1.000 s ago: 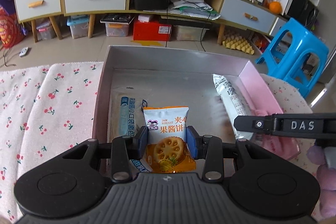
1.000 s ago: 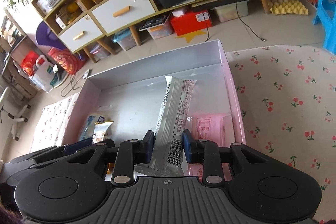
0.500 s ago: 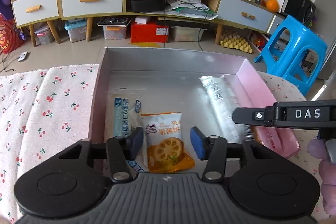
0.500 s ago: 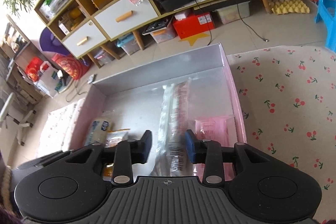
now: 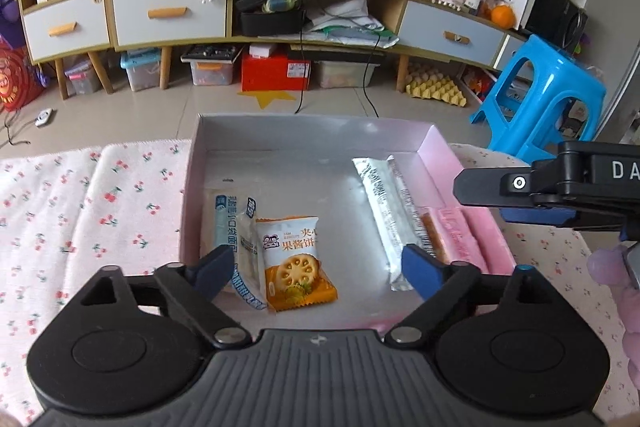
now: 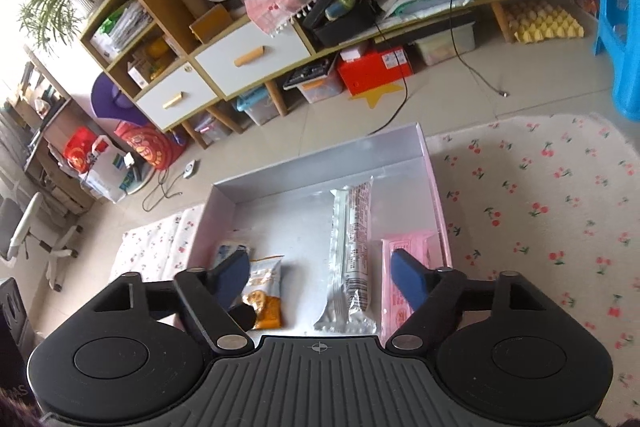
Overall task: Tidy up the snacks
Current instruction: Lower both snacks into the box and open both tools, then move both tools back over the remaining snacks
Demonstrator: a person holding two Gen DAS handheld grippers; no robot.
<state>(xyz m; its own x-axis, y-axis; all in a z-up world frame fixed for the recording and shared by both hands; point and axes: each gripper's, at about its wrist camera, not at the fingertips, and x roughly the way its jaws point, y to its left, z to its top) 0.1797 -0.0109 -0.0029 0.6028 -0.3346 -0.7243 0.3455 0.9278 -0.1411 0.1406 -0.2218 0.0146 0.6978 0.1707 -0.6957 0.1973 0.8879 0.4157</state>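
Note:
A shallow silver box (image 5: 312,131) (image 6: 320,155) lies on the cherry-print cloth. Inside it rest an orange-and-white biscuit packet (image 5: 294,261) (image 6: 266,293), a blue-and-white packet (image 5: 228,223) at its left, a long silver wrapper (image 5: 386,215) (image 6: 350,247) and a pink packet (image 5: 454,233) (image 6: 404,275) by the right wall. My left gripper (image 5: 320,269) hangs above the biscuit packet, jaws opening wide, nothing between the pads. My right gripper (image 6: 320,277) hovers over the silver wrapper, jaws opening, touching nothing.
The right gripper's black body (image 5: 560,187) juts in from the right edge in the left wrist view. Beyond the table stand a blue plastic stool (image 5: 548,95), low cabinets with drawers (image 5: 168,13), storage bins and cables on the tiled floor (image 6: 440,103).
Both grippers let go and spread wide: the left released the biscuit packet, the right released the silver wrapper. Both packets now lie flat in the box, and both grippers have lifted.

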